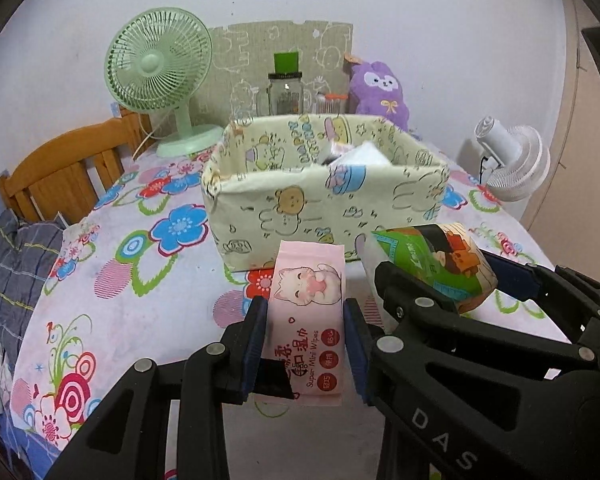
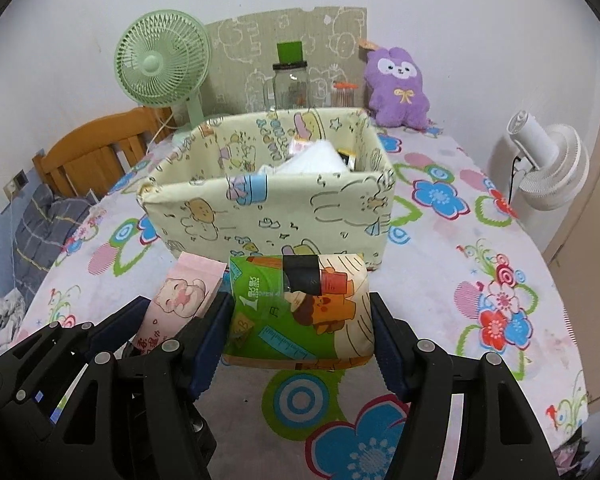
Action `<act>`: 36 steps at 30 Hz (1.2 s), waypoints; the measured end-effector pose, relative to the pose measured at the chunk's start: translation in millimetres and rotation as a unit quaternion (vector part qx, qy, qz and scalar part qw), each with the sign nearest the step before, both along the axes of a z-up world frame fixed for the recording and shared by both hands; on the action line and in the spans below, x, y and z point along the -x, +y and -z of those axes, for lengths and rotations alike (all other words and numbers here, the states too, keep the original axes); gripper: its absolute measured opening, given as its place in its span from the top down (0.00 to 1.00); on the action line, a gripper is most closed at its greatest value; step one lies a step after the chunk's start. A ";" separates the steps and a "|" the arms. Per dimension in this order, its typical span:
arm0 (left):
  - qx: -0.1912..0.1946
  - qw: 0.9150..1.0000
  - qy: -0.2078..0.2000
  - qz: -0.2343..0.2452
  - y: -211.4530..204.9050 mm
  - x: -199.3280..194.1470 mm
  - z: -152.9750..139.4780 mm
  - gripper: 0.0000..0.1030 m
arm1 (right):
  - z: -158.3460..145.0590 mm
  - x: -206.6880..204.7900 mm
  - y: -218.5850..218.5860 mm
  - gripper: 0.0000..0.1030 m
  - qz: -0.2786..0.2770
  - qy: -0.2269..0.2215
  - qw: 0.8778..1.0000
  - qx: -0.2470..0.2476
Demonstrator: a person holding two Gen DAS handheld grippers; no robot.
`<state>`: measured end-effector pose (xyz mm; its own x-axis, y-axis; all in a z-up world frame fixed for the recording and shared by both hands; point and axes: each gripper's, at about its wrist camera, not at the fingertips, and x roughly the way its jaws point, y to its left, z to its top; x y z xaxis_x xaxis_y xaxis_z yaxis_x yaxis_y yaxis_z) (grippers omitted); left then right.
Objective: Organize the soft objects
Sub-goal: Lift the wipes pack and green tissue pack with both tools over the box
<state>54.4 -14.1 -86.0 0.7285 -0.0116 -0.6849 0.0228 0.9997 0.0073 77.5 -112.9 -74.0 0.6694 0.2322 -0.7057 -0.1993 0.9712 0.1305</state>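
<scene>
The left tool (image 1: 305,344) is clenched on a pink pack of wet wipes (image 1: 308,304), its pads pressing the pack's long sides so the pack stands out forward along the fingers. Just beside it, the right tool (image 2: 298,340) grasps a green-wrapped tissue pack (image 2: 300,308) across its width; the soft wrapper bulges a little between the pads. Both packs hang clear above the flowered cloth of the tabletop (image 2: 480,240), near its front edge and short of the fabric storage box (image 2: 268,216). Holding each by its sides probably keeps its leading end free, so it can go over the near wall and drop in.

The box sits toward the middle of the tabletop with its soft, cartoon-printed walls slightly slumped. It already holds something: a white packet (image 2: 316,158) shows against the far right corner, with smaller items around it that are too hidden to name.

Along the back edge stand a green fan (image 1: 158,66), a glass jar (image 1: 286,94) and a purple plush toy (image 2: 396,88), all well apart from the box's opening.
</scene>
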 end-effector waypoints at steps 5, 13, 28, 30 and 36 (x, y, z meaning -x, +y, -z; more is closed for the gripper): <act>-0.001 1.000 -0.017 -0.003 -2.6 7.4 -15.6 0.63 | -15.4 7.3 -4.3 0.33 0.003 -0.014 1.000 -0.005; -0.004 0.999 -0.043 -0.002 -8.3 19.1 -41.9 0.63 | -42.7 20.5 -11.8 0.33 0.004 -0.043 0.999 -0.011; -0.009 0.997 -0.079 0.002 -15.9 28.4 -82.1 0.63 | -87.8 32.6 -20.6 0.33 0.009 -0.081 0.997 -0.014; -0.010 0.996 -0.085 0.002 -16.4 28.3 -86.6 0.63 | -92.4 33.2 -21.1 0.33 0.010 -0.085 0.996 -0.015; -0.016 0.996 -0.093 0.002 -17.3 22.8 -94.6 0.63 | -102.1 29.3 -23.5 0.33 0.009 -0.095 0.995 -0.018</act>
